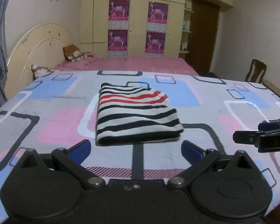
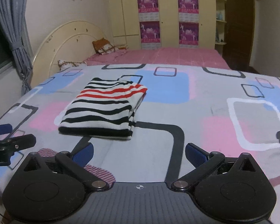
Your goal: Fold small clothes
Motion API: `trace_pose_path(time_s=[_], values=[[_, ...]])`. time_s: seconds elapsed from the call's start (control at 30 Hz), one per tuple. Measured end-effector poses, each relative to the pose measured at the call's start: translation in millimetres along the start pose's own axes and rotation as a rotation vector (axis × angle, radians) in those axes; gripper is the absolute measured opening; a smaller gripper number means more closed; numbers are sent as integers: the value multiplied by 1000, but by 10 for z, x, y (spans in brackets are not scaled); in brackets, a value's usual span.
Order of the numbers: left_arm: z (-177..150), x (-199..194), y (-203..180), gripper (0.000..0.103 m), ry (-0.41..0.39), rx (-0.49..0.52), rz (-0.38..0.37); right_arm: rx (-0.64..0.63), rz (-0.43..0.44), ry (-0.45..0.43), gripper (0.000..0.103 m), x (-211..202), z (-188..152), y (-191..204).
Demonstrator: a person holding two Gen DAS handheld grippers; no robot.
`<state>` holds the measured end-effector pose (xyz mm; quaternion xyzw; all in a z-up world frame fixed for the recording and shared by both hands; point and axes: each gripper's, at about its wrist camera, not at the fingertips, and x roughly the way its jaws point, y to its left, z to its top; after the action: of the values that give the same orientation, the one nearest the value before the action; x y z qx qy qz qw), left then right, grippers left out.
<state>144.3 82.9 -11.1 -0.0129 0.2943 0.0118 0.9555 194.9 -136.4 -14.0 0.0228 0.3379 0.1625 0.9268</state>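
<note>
A small striped garment (image 1: 136, 115), white with black bands and a few red ones, lies folded into a neat rectangle on the patterned bedsheet (image 1: 56, 123). The right wrist view has the same striped garment (image 2: 104, 110) left of centre. My left gripper (image 1: 136, 149) hovers just short of its near edge, jaws wide open and empty. My right gripper (image 2: 139, 154) is also open with nothing between its blue pads (image 2: 196, 154), pulled back to the right of the cloth. Each gripper shows at the edge of the other's view: the right gripper (image 1: 261, 136), the left gripper (image 2: 11, 140).
The sheet (image 2: 205, 130) has pink, blue and grey rectangles. Behind it lies a pink bed (image 1: 132, 64) with pillows (image 1: 76, 54) and a cream headboard (image 1: 35, 48). A wardrobe with purple posters (image 1: 137, 26) lines the far wall. A wooden chair (image 1: 255, 71) stands at the right.
</note>
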Motion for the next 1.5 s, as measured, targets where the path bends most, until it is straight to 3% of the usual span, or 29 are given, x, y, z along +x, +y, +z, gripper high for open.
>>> trace_pose_path(time_s=[0.33, 0.67, 1.5], values=[[-63, -529, -193, 103, -62, -10, 6, 20, 28, -64, 103, -588, -86, 7], [-139, -734, -308, 103, -83, -11, 3, -5, 34, -96, 103, -903, -213, 52], [-145, -777, -365, 103, -94, -9, -13, -2, 28, -111, 103, -994, -226, -7]])
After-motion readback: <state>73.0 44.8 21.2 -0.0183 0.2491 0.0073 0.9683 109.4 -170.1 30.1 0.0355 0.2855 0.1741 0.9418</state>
